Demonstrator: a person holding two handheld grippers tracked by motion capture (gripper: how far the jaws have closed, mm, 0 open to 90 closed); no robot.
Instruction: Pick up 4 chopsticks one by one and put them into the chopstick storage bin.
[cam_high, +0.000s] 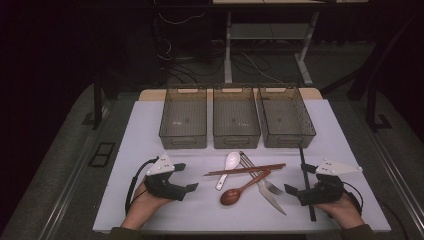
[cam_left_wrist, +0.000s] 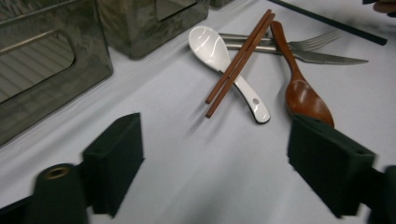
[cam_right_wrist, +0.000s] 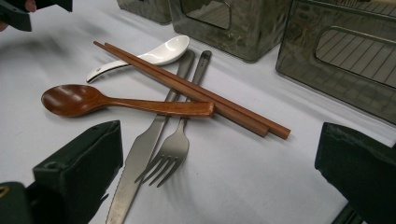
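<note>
Three smoky, see-through bins (cam_high: 236, 122) with ribbed floors and slotted handles stand side by side at the far edge of the smooth white table (cam_high: 125, 200), by far the biggest things on it. Near them lies a crossed heap of cutlery: a pair of slim reddish-brown chopsticks (cam_high: 245, 169) rests over a matte steel knife (cam_high: 272, 200) and fork (cam_high: 267, 184), with a glossy wooden spoon (cam_high: 235, 194) and a glazed white ceramic spoon (cam_high: 227, 167) at the heap's left.

From above, the left gripper (cam_high: 182, 181) and right gripper (cam_high: 295, 192) sit on the table either side of the heap, well apart from it, each held in a hand. The right gripper view adds the knife's serrated edge; the left gripper view adds a small hole in the white spoon's handle. Both grippers' blocky black jaws stand wide apart with nothing between them.
</note>
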